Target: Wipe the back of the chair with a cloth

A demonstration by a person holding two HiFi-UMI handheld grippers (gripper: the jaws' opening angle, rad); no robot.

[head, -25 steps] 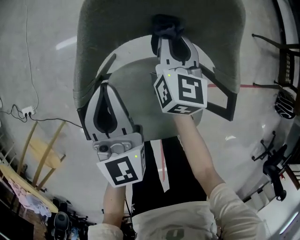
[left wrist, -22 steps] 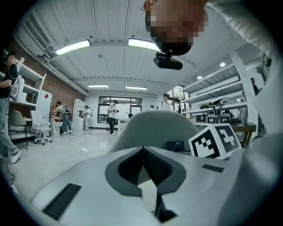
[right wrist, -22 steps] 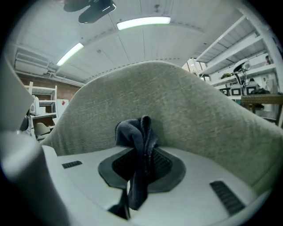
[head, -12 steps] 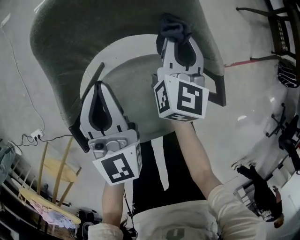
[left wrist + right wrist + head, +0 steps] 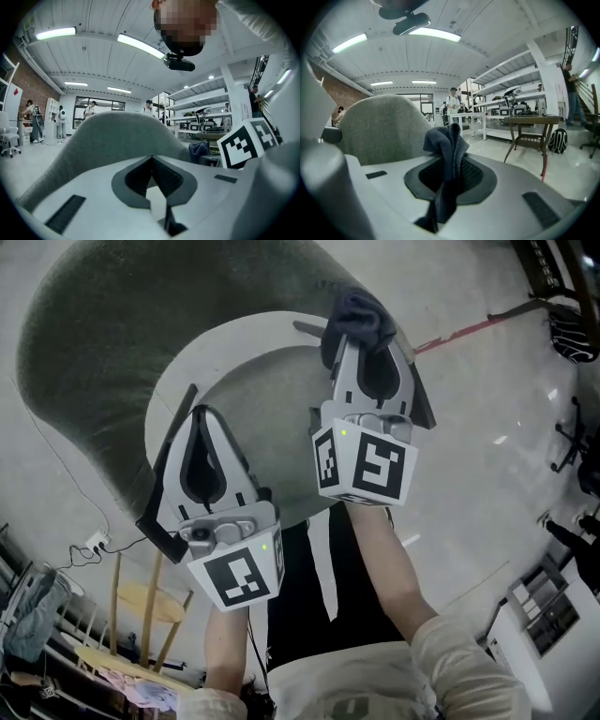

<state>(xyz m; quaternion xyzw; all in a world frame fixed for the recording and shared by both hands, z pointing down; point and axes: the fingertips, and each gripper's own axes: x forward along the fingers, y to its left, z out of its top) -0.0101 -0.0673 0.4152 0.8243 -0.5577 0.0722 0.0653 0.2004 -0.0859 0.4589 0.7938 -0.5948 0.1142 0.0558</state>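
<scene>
The right hand-held gripper is clamped on a dark cloth, which bunches up above the jaw tips; its lower part is lost in the shadow between the jaws in the right gripper view. In the head view the cloth sits at the right end of the grey chair back, over its rim, but whether it presses on the fabric cannot be told. In the right gripper view the chair back stands to the left of the cloth.

The left hand-held gripper has its jaws together at the tips with nothing between them. It points at the left part of the chair back, contact unclear.

The chair back is cut off by the head view's top edge. Both grippers cover much of the pale seat.
</scene>
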